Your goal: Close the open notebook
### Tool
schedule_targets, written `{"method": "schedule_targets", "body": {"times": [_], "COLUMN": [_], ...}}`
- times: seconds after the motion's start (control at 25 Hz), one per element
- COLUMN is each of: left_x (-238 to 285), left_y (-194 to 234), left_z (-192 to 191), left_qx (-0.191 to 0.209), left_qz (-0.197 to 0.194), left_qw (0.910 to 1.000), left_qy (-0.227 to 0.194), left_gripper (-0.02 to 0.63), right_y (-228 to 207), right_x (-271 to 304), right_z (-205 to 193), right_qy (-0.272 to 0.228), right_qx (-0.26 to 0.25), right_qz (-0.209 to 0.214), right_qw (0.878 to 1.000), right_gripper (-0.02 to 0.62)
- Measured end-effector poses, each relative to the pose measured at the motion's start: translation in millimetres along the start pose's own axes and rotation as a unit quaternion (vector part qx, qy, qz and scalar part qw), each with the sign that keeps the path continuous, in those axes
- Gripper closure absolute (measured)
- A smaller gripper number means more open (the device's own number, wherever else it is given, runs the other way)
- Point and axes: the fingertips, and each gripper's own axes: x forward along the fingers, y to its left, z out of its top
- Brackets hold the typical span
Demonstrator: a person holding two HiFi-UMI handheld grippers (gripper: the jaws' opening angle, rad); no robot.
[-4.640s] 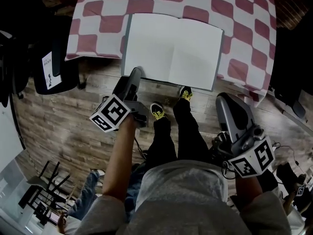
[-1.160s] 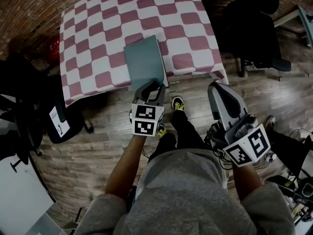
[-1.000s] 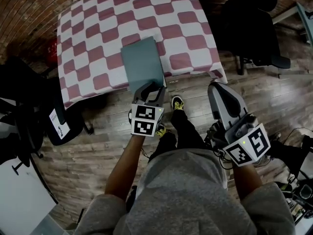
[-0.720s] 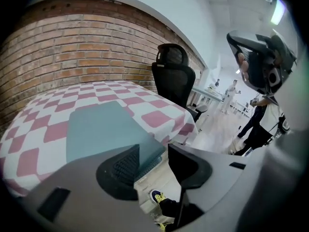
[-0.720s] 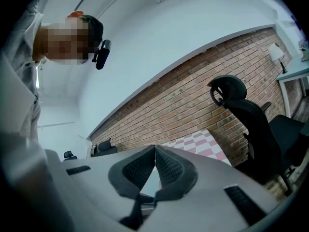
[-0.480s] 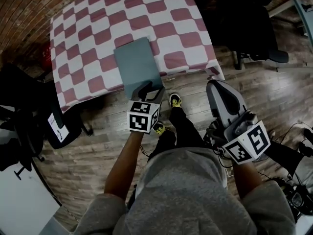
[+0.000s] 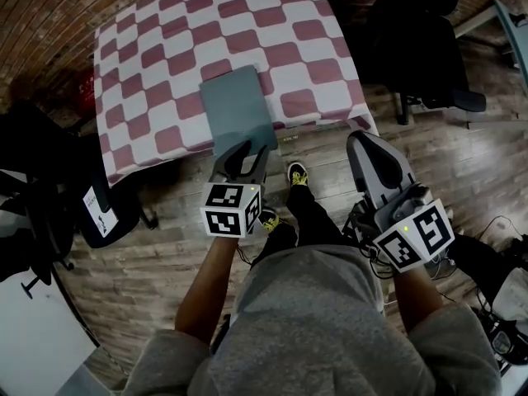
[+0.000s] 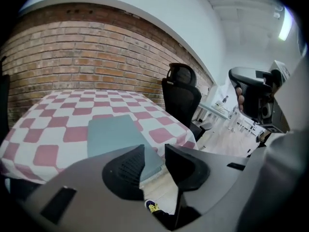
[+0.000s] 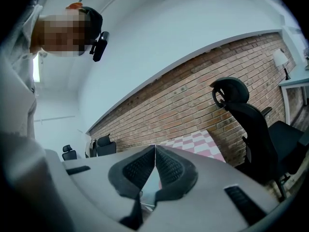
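Observation:
The notebook (image 7: pixel 238 108) lies closed on the checkered table, its grey-green cover up and its near end hanging over the table's front edge. In the left gripper view the notebook (image 8: pixel 112 133) lies just beyond the jaws. My left gripper (image 7: pixel 246 149) hovers right before that near end. Its jaws stand apart and are closing, with nothing between them. In its own view the left gripper (image 8: pixel 154 150) touches nothing. My right gripper (image 7: pixel 360 140) is shut and empty, held over the floor to the right of the table. Its pads meet in the right gripper's (image 9: pixel 155 149) own view.
The table (image 7: pixel 165 40) carries a red and white checkered cloth, with a brick wall behind it. A black office chair (image 7: pixel 421 40) stands at the table's right, another chair (image 7: pixel 41 213) at the left. The person's legs and yellow shoes (image 7: pixel 297 174) are below the grippers.
The notebook, open with white pages several seconds ago, now lies closed. Over the last second my left gripper drew back a little from its near edge and rose. The right gripper stayed put.

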Motion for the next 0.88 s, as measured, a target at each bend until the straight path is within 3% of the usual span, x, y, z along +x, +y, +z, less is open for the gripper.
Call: {"method": "schedule_targets", "body": {"times": [0.12, 0.2, 0.48, 0.88], "left_x": [-31, -54, -120, -160], "left_y": [9, 13, 15, 13], "left_z": [17, 28, 54, 71], "left_qx": [-0.003, -0.005, -0.018, -0.018], "left_qz": [0.047, 0.066, 0.128, 0.157], "left_qw": [0.9982, 0.9960, 0.9843, 0.9740], "left_qy": [-0.035, -0.060, -0.120, -0.162], "left_gripper": [0.572, 0.585, 0.595, 0.595], "right_y": [4, 7, 17, 19], "right_x": [0, 0, 0, -6], "right_z": [3, 6, 11, 12], "right_qy": [0.001, 0.001, 0.009, 0.018], "right_qx": [-0.010, -0.017, -0.042, -0.056], "right_qz": [0.003, 0.006, 0.019, 0.018], "right_qw": [1.000, 1.000, 0.999, 0.998], "right_gripper": [0.568, 0.568, 0.568, 0.568]}}
